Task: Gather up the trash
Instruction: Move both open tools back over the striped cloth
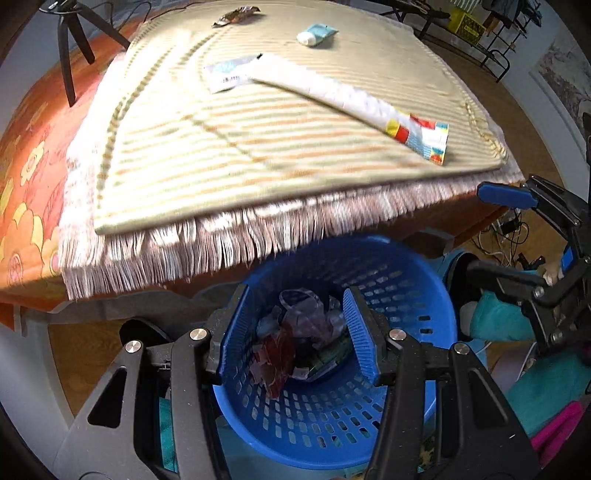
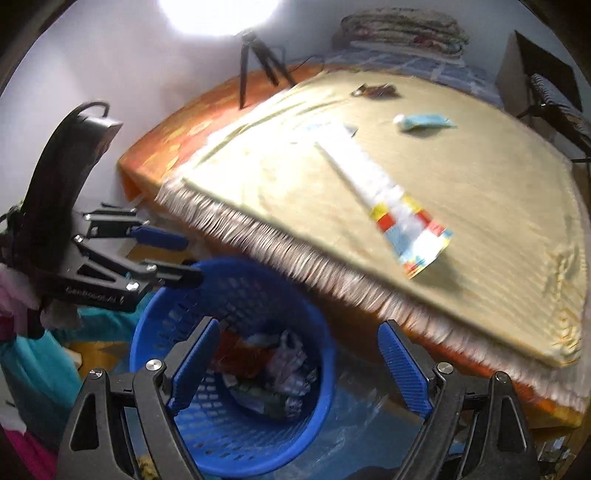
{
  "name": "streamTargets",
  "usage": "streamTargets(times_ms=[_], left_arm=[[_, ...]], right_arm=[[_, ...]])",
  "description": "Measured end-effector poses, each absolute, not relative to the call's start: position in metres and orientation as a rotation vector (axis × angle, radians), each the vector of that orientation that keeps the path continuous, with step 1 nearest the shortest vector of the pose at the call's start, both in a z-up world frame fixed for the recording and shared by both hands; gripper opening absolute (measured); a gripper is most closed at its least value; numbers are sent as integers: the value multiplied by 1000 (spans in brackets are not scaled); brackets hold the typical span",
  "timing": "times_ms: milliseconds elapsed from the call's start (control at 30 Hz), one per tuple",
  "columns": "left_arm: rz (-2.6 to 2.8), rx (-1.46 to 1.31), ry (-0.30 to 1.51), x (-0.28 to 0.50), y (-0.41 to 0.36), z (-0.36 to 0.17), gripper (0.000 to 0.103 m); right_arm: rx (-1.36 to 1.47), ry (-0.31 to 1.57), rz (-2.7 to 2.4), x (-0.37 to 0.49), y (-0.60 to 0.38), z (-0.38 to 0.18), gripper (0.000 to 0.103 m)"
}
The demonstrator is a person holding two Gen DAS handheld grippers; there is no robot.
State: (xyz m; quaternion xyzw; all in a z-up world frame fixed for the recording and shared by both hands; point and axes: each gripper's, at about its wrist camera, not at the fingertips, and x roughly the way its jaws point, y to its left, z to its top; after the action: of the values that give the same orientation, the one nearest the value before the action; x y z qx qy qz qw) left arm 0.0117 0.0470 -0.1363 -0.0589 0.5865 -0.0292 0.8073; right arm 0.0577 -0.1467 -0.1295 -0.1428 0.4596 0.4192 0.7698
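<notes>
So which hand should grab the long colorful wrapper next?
Probably the right. Both grippers are open and empty, but the left gripper hangs over the blue basket, while the right gripper sits nearer the long wrapper at the mat's fringed edge.

home bedroom, bed (image 2: 155, 147), folded quilts (image 2: 400, 27)

Perforated glossy plastic basket (image 1: 406, 295) – woven striped cloth mat (image 1: 258, 147), fringed – ribbed blue pads (image 2: 402, 369).
</notes>
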Motion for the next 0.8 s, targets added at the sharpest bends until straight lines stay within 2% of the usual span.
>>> streamTargets(times_ms=[500, 800], left_arm=[[-49, -89, 1146, 42, 65, -82, 53], [-37, -80, 1114, 67, 79, -67, 53]], right_arm=[[-304, 1014, 899, 109, -126, -102, 88], [-358, 1047, 908, 153, -96, -109, 70]])
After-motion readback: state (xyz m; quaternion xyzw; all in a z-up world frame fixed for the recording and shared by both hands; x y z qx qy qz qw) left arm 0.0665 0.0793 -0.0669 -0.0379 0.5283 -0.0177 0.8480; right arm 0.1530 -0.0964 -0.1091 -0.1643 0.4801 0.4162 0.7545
